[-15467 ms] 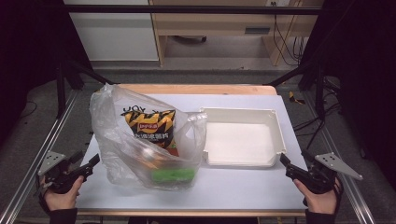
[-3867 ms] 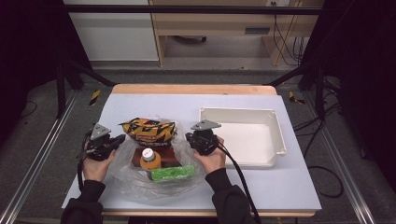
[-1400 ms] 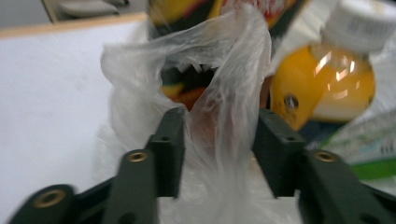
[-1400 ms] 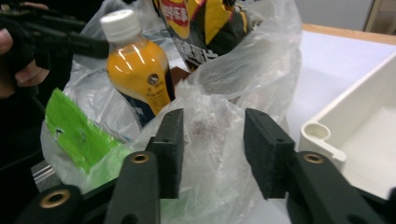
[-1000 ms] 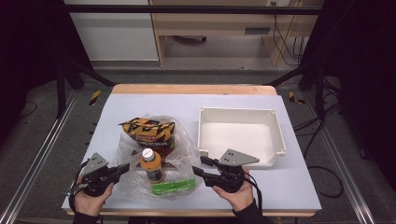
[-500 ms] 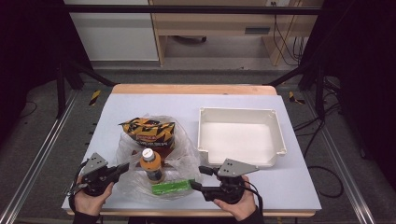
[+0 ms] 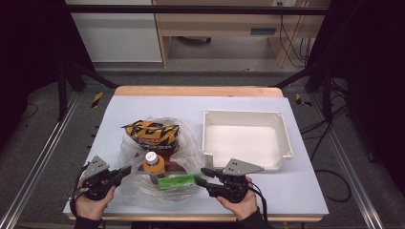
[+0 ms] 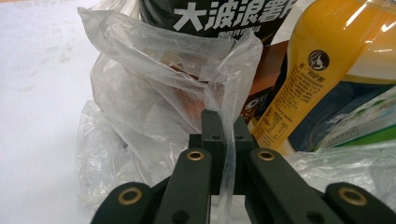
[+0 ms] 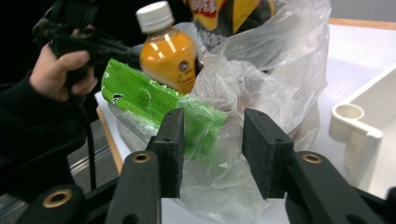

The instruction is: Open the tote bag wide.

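A clear plastic bag (image 7: 143, 192) lies slumped open on the white table. In it are an orange-and-black chip bag (image 7: 153, 133), an orange juice bottle (image 7: 154, 164), a green packet (image 7: 177, 182) and a brown box (image 7: 177, 166). My left gripper (image 7: 126, 170) is at the bag's left edge. In the left gripper view it (image 8: 223, 126) is shut on a strip of the bag's film (image 8: 154, 93), beside the bottle (image 8: 327, 60). My right gripper (image 7: 205, 175) is at the bag's right edge. Its jaws (image 9: 212, 140) have just been closing and stand apart around the green packet's end (image 9: 140, 95) and crumpled film (image 9: 271, 79).
An empty white tray (image 7: 243, 113) stands right of the bag, its corner (image 9: 355, 121) close to my right gripper. The table's near edge lies just behind both hands. Bare table surface spreads to the far left and back.
My right gripper has shifted slightly toward the near edge and sits at the green packet's end. The left gripper and the bag's contents have stayed put.
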The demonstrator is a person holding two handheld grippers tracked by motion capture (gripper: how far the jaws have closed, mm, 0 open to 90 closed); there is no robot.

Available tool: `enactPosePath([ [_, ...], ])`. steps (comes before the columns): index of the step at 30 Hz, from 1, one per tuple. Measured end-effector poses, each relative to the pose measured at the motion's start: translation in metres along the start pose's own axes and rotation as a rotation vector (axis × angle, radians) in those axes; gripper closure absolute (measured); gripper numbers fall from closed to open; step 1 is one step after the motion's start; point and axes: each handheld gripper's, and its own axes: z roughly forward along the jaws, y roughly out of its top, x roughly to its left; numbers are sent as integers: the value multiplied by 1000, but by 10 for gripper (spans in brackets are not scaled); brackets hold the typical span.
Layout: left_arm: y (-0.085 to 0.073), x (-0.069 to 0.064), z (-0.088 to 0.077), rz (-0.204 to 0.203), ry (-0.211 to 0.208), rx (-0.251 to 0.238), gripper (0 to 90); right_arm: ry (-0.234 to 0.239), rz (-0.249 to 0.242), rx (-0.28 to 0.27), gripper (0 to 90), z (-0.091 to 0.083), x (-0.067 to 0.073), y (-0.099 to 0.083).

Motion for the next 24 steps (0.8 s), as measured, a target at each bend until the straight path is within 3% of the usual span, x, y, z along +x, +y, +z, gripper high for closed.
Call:
enactPosePath([
  [11, -2, 1, 3, -2, 6, 7, 885, -53, 33, -40, 794, 11, -6, 6],
  [17, -4, 2, 5, 5, 15, 16, 885, -93, 37, -61, 794, 14, -12, 6],
  [24, -6, 3, 6, 7, 17, 27, 885, -102, 51, -68, 758, 9, -16, 2],
])
